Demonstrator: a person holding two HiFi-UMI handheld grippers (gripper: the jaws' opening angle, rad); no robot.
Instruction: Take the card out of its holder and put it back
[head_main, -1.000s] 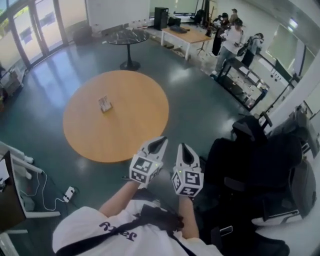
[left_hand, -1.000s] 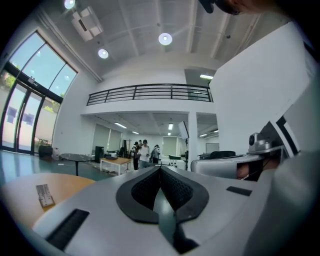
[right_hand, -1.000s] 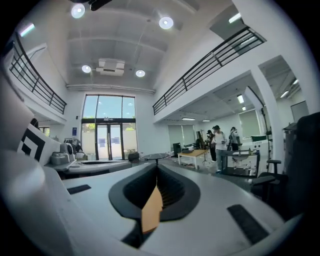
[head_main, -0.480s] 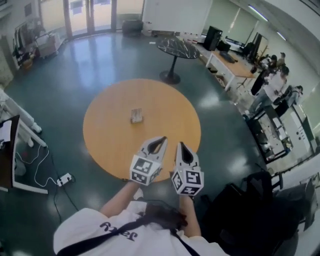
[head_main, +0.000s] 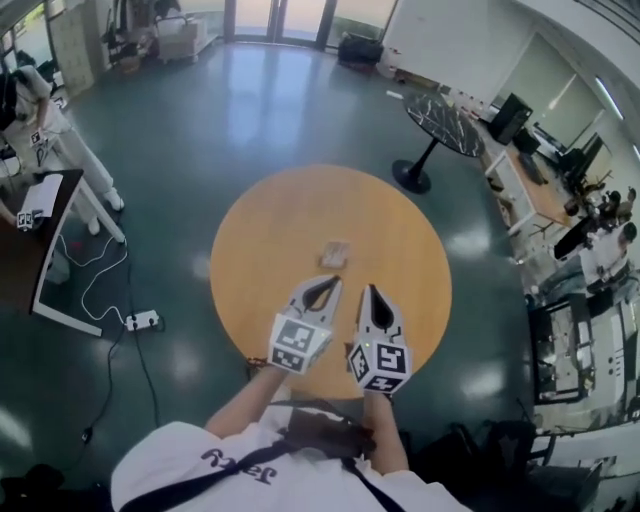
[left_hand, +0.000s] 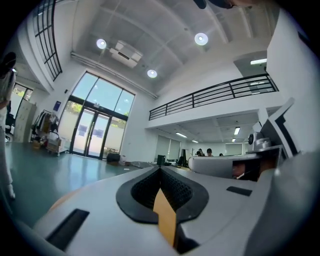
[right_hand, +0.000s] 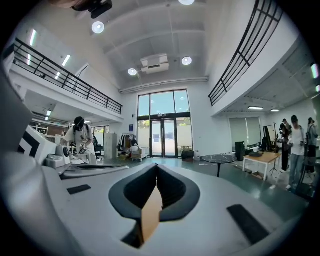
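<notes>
Jaws on the left gripper (left_hand: 161, 170) are pressed together with nothing between them, and those on the right gripper (right_hand: 156, 166) are the same; only a sliver of orange shows through each seam. Neither pair has altered over the last second, and the two grippers ride side by side in front of the person just as before. What has changed is everything beyond them. The person has swung round, so the round orange worktop (head_main: 260, 235), which a second ago lay up and to the left, well apart from the tips, now sits squarely ahead with both grippers over its near part. The card holder (head_main: 335, 254), earlier well off to the left, now lies just beyond the tips, near the worktop's middle and roughly between the lines of the two grippers. It shows too small to tell the card from the holder, though nothing lies loose beside it. On that reading the task has not begun: this is the approach, and the jaws must part before either gripper can take hold.
</notes>
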